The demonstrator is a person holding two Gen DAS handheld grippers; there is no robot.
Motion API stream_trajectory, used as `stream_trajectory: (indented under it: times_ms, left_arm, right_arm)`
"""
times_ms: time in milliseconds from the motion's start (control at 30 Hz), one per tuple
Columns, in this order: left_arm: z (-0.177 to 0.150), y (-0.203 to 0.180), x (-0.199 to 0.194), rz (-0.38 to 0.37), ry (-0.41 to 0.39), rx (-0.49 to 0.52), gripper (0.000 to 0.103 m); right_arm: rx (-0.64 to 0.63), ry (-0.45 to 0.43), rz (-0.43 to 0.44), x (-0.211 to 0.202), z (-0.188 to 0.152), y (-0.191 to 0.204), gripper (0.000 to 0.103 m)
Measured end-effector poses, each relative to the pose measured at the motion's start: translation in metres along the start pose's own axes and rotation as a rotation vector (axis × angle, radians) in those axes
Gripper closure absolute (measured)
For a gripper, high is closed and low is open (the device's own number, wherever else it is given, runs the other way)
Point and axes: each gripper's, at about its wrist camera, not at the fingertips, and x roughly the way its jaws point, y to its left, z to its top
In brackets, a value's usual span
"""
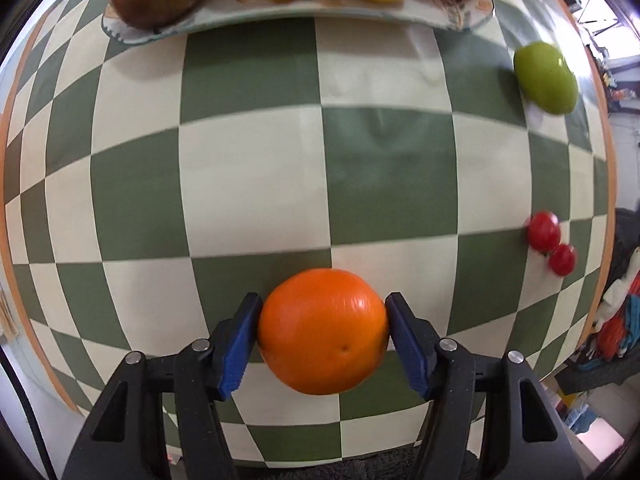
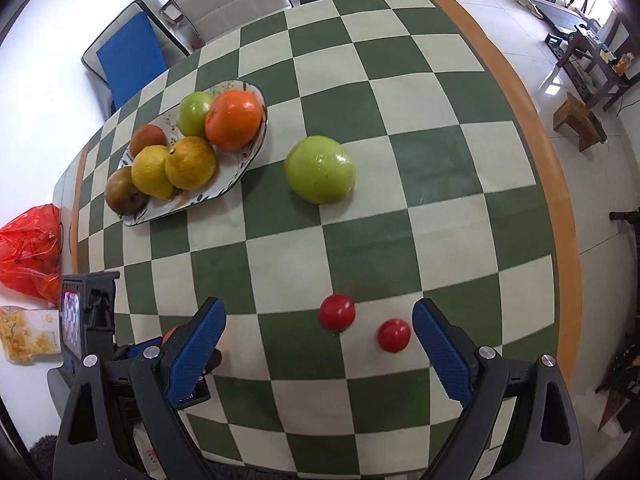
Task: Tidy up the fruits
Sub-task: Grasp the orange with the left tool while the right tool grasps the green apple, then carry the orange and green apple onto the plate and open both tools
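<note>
We see the checkered table [image 2: 400, 208] spreading out ahead of both grippers, its green and cream squares edged by an orange border. Far ahead of the left gripper [image 1: 323, 320], and ahead and to the left of the right gripper [image 2: 320, 336], lies the patterned plate [image 2: 236, 168] loaded with fruit: a brown pear [image 2: 122, 192], two yellow citrus fruits, a green apple [image 2: 194, 112], an orange one and a reddish fruit behind them that we cannot identify for sure. Straight ahead of the right gripper, just beside the plate yet apart from it, the large green apple [image 2: 320, 170] sits on the table alone. The left gripper has its blue pads pressed against both sides of an orange [image 1: 323, 332], which it holds above the near table edge. The right gripper's fingers stand wide apart with nothing between them but the table below. Smallest of all, two red tomatoes [image 2: 337, 312] lie close together on the cloth beneath that opening, the second one [image 2: 394, 335] nearer the right finger; from the left gripper they appear off to the right.
</note>
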Motion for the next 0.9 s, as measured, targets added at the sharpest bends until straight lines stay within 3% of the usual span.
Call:
stream_trajectory:
  times_ms: [267,300,400,467,600,800,900]
  left_arm:
    - [0.016,0.038,-0.018,0.016,-0.047,-0.113,0.042]
    - [0.016,0.041,-0.018,0.014,-0.047,-0.122,0.042]
    - [0.015,0.046,-0.017,0.003,-0.040,-0.144,0.042]
    - [0.012,0.048,-0.013,-0.019,-0.030,-0.157,0.042]
    - [0.009,0.053,-0.011,-0.044,-0.028,-0.179,0.042]
    - [0.013,0.053,-0.010,-0.035,-0.022,-0.152,0.041]
    - [0.022,0.051,-0.010,-0.015,-0.026,-0.136,0.042]
  right_arm:
    - [-0.026,0.023,-0.032,0.055,0.080,0.008,0.010]
    - [-0.032,0.038,-0.037,0.063,0.088,0.010,0.012]
    - [-0.070,0.085,-0.065,0.088,0.105,0.019,0.036]
    - [-0.119,0.082,-0.103,0.094,0.109,0.026,0.039]
    - [-0.159,0.123,-0.065,0.091,0.094,0.036,0.039]
    - [-0.264,0.243,0.035,0.095,0.030,0.070,0.039]
    - [-0.319,0.193,-0.015,0.090,0.017,0.084,0.039]
